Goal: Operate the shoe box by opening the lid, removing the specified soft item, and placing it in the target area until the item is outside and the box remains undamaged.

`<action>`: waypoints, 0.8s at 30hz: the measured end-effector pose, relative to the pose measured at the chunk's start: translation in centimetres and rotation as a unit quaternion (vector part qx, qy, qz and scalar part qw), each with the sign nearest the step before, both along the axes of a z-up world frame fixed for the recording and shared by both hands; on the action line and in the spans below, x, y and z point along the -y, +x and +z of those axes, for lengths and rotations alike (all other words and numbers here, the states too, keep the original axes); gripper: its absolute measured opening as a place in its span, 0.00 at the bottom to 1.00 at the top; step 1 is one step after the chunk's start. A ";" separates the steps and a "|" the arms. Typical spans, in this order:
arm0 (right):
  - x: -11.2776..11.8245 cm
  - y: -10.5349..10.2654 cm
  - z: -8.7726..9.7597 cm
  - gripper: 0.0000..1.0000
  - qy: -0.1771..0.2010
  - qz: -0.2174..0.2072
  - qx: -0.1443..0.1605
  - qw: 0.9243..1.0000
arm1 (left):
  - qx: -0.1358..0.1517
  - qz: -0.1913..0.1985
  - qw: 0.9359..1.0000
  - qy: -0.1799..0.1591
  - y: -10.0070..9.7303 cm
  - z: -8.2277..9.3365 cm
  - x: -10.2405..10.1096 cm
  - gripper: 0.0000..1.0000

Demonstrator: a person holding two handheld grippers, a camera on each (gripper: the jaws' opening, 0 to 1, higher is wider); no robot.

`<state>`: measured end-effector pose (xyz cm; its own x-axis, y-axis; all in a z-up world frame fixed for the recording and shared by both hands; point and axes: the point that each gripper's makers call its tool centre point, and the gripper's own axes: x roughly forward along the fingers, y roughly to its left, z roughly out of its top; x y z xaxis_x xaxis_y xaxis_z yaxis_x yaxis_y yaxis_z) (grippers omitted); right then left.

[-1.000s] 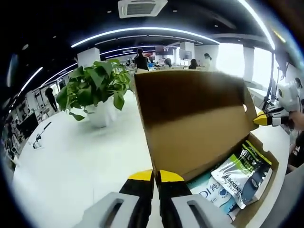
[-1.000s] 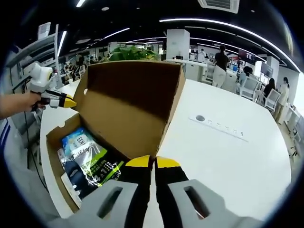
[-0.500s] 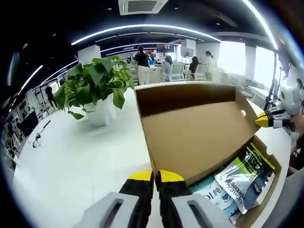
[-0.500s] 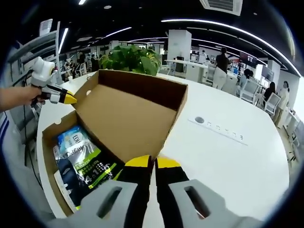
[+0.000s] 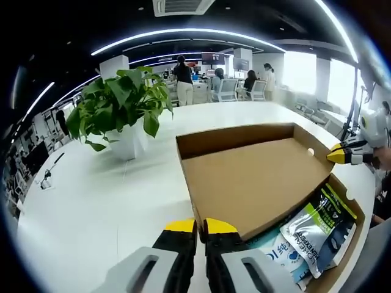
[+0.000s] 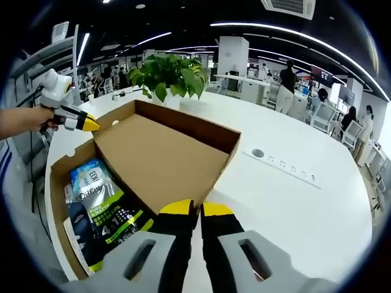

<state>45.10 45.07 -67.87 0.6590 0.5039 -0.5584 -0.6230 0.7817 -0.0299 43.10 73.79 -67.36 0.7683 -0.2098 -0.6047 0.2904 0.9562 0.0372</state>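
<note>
Both grippers are pinching the lid [image 5: 256,183] edge with jaws closed: left gripper [image 5: 200,227], right gripper [image 6: 195,210]. The lid is lying folded back, nearly flat, beyond the box [image 6: 58,183]. Soft packets [image 6: 101,204] are sitting inside the box, near side. The opening step is looking complete. Next move calls for releasing the lid and grasping one packet.

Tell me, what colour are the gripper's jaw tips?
Yellow tips on black jaws, clearest on the right gripper in the right gripper view.
</note>
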 end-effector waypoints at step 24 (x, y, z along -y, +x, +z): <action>0.1 0.7 -1.3 0.05 -0.005 -0.010 -0.026 1.000 | -0.030 0.011 0.999 0.022 0.7 -1.4 0.1 0.04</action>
<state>45.78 44.99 -69.17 0.6387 0.4849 -0.5975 -0.6085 0.7935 -0.0065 43.80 73.66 -68.77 0.7346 -0.1646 -0.6582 0.2716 0.9603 0.0631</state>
